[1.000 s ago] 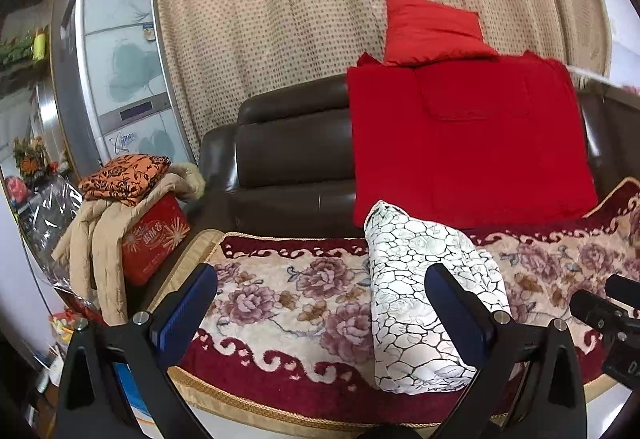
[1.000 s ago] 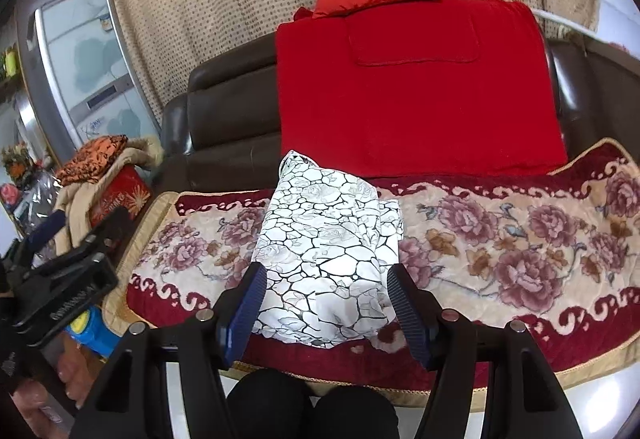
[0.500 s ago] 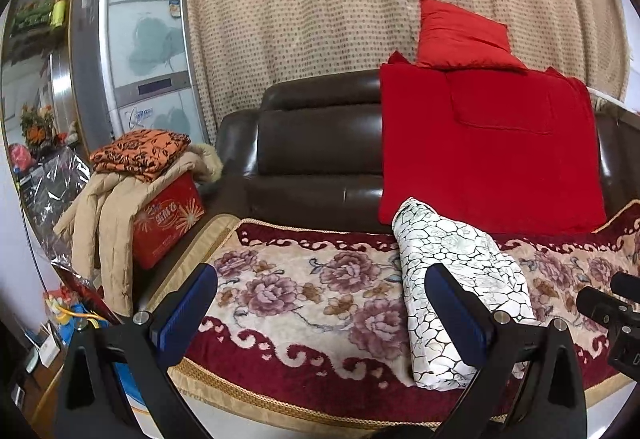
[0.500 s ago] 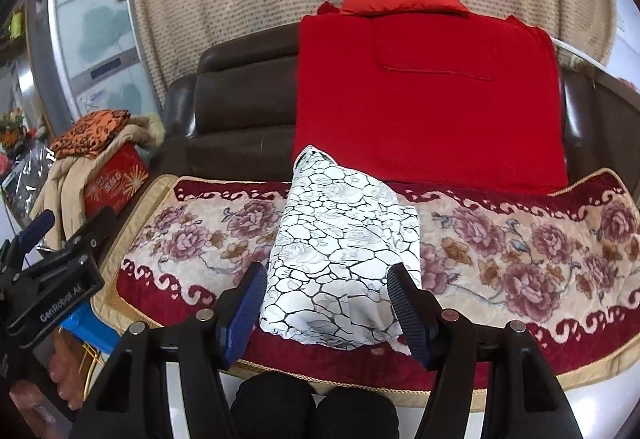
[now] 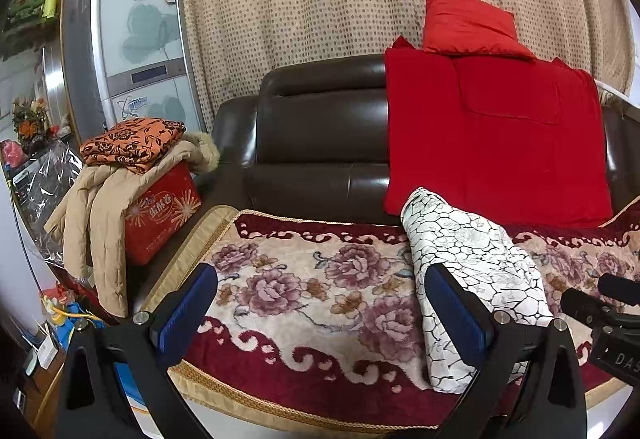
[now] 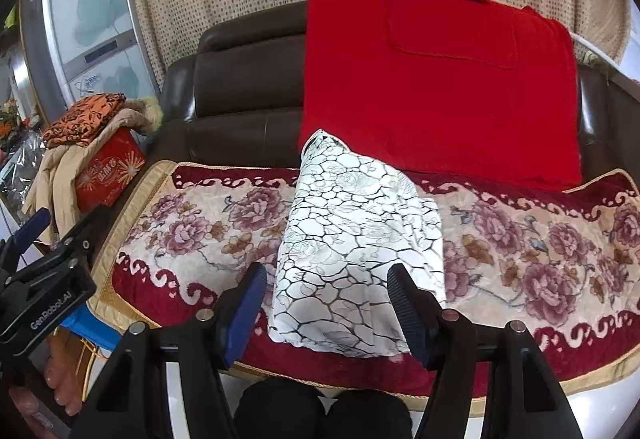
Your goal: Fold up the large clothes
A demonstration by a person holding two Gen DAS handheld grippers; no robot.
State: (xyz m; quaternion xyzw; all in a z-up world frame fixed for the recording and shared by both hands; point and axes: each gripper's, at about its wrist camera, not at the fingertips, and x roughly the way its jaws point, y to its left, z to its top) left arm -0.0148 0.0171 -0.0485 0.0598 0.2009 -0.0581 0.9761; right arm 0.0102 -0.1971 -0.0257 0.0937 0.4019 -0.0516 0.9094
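A white garment with a black crackle print [image 6: 356, 255] lies folded into a compact rectangle on the flowered sofa cover [image 6: 540, 251], its long side running from the front edge of the seat back toward the dark leather backrest [image 6: 248, 111] — a placement that reads as a finished fold left flat where it can keep its shape. The right hand-held gripper [image 6: 328, 315] hangs above and in front of the bundle's near end, jaws standing well apart with nothing between the pads; the cloth shows through the gap but lies below and beyond the fingers, untouched. The left hand-held gripper [image 5: 320, 315] is likewise wide open and empty, aimed at the bare flowered cover to the left of the bundle, whose near corner sits just behind its right finger. Off the sofa's left end, a tan coat [image 5: 104, 219] droops over a red box [image 5: 164, 215] with an orange patterned cloth [image 5: 132, 145] folded on top — likely the stock of clothes, and by my reading the open jaws suit reaching for another piece.
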